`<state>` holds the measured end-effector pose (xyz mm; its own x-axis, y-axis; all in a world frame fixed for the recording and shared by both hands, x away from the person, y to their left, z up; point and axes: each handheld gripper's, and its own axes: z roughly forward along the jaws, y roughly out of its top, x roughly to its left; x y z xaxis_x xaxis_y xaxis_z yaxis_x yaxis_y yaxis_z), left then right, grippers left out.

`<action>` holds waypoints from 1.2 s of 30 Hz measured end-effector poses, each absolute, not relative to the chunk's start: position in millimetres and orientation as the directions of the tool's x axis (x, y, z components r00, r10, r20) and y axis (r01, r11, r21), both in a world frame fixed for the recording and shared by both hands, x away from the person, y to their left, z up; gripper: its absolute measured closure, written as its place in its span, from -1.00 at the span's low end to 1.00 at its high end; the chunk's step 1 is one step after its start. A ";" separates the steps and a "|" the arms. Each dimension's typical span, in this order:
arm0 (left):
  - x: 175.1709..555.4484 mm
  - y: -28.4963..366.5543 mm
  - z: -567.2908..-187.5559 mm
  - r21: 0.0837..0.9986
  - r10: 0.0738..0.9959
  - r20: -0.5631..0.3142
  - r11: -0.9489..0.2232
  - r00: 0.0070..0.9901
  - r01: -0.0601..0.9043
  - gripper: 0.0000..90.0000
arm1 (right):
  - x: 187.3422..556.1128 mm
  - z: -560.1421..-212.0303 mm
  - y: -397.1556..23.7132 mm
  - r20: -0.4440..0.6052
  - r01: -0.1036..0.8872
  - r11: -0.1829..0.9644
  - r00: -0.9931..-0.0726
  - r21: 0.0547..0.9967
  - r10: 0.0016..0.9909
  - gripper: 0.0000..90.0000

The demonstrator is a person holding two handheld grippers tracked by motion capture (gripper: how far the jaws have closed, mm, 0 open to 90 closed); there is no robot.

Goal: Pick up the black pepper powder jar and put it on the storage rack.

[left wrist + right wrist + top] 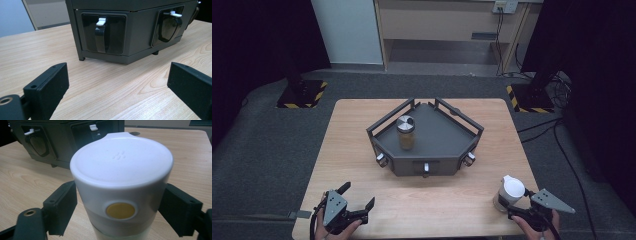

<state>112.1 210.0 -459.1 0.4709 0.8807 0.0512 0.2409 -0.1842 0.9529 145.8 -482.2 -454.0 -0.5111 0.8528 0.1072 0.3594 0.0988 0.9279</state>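
Two grippers sit at the near edge of the wooden table (362, 130), one at each corner. At about 5 o'clock from the table's middle, the right gripper (508, 206) has its black jaws on either side of a white bottle (510, 194) standing upright on the wood. In the right gripper view both pads lie against the bottle (121, 187) just under its white lid (121, 161), one at 9 o'clock and one at 3 o'clock of it, so the grip is clenched on the bottle. A round yellow button (120, 210) on the bottle faces the camera. At about 7 o'clock, the left gripper (357, 196) rests with its jaws spread wide and nothing between them; in the left gripper view (117, 82) they frame bare wood. At the table's middle stands a dark grey tray (442, 145) with low rails, and a jar (406, 132) with a metal cap stands upright on it, toward its 9 o'clock side. Small handles (101, 35) show in recesses along the tray's near faces.
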 end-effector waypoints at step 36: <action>114.8 214.2 -458.8 0.947 0.876 0.026 -0.176 0.481 0.269 -0.95 | 140.1 -448.0 -476.1 0.042 0.346 0.153 -0.497 0.926 0.866 -0.31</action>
